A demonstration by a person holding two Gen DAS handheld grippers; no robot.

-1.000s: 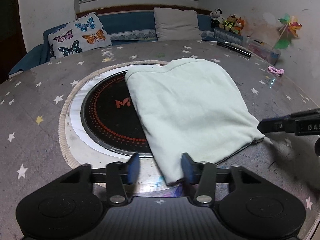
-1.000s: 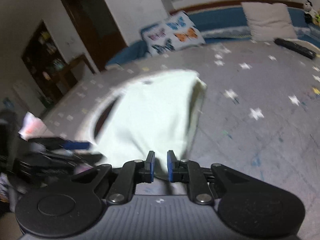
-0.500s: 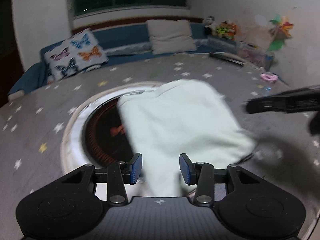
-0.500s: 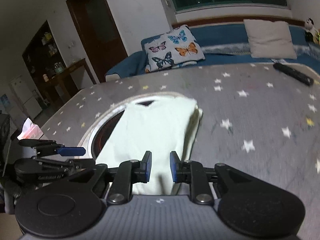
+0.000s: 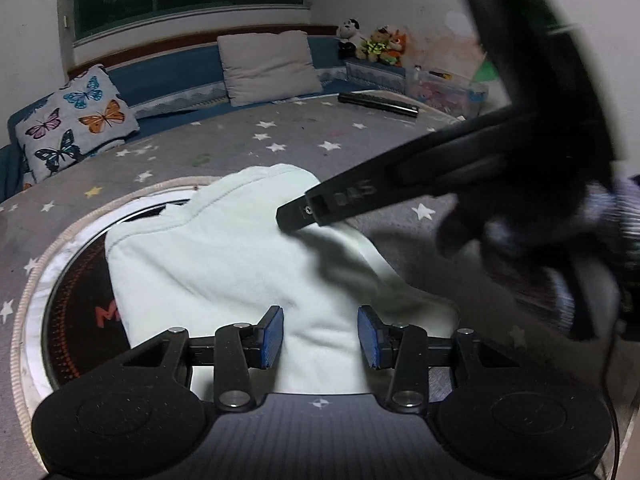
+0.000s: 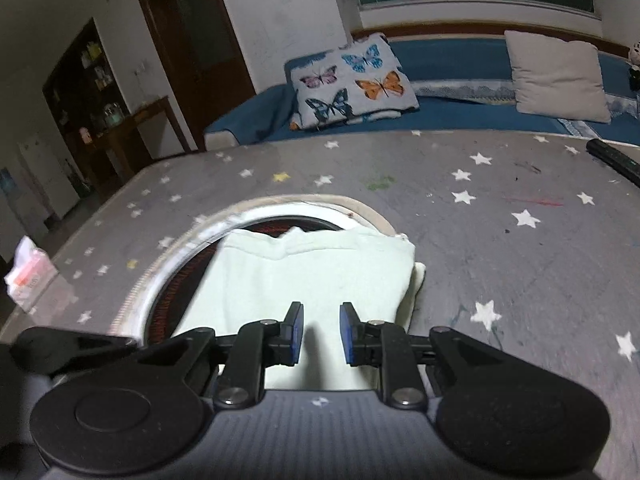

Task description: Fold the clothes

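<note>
A pale green folded garment (image 5: 224, 264) lies on the round star-patterned table, partly over a dark round hotplate (image 5: 76, 320). My left gripper (image 5: 320, 336) is open and empty, hovering over the garment's near edge. My right gripper (image 6: 321, 334) is open and empty above the garment (image 6: 312, 276) from the other side. In the left wrist view one finger of the right gripper (image 5: 360, 196) reaches over the garment's far right part, blurred.
A black remote (image 5: 378, 103) lies at the table's far side. A tissue pack (image 6: 28, 276) sits at the table's left edge. Behind the table is a blue sofa with a butterfly cushion (image 6: 352, 80) and a grey cushion (image 5: 268, 66). Plush toys (image 5: 376, 44) stand at the back right.
My right gripper opened from nearly shut and moved up over the garment. My left gripper lifted and drew closer to the garment, staying open. The garment lies flat as before.
</note>
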